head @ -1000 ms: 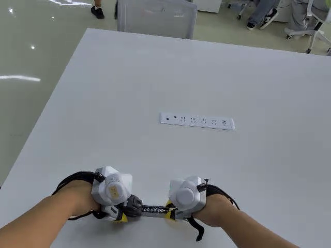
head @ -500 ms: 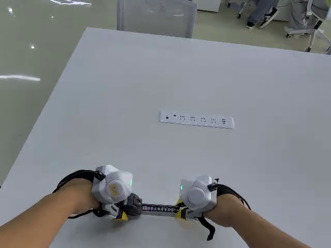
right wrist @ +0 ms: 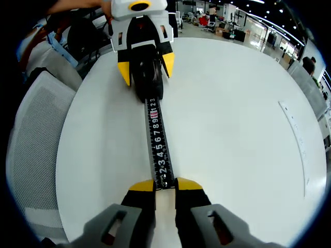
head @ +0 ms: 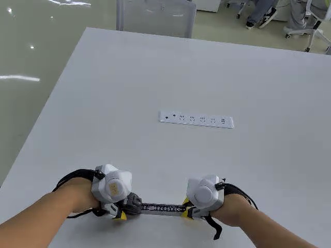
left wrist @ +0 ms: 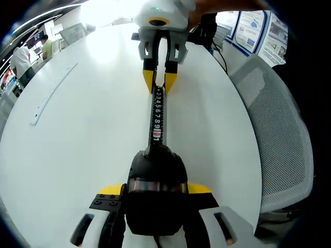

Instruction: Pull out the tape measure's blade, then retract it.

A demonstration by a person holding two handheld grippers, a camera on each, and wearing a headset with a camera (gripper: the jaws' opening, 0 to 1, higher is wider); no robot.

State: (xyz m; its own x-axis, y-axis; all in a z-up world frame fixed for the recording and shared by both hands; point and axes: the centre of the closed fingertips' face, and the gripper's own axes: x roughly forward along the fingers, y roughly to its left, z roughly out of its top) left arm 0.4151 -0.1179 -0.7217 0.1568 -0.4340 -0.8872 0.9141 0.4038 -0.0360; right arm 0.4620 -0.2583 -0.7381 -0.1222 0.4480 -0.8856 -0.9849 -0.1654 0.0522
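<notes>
Well, from where I stand everything sits on the person's side of the power strip (head: 196,119), well apart from it, near the edge of the white table (head: 155,72). To the left of the strip's left end, the left gripper (head: 125,211) has its yellow-tipped jaws clamped on the black tape measure case (left wrist: 156,181), one on each flank. From the case the blade (right wrist: 158,150) runs rightward, straight and flat, low over the tabletop. Its far end is pinched between the closed jaws of the right gripper (right wrist: 165,187), roughly below the middle of the strip.

I'd judge this to be the pulling-out step, with only a short run of blade showing. To do it well, the left gripper should hold the case square and firm. The right one should draw away along the blade's own line, parallel to the strip, neither lifting nor twisting, so the blade doesn't kink or slip out of the pinch. For the return, I'd walk the end back toward the case rather than release it and let it snap.

As for writing, the blade carries white numerals on black: 1 through 9, a red-marked 10, then 1, 2, 3 near the case mouth. I can make out no brand on the case, and any marks on the strip are too small to read.
</notes>
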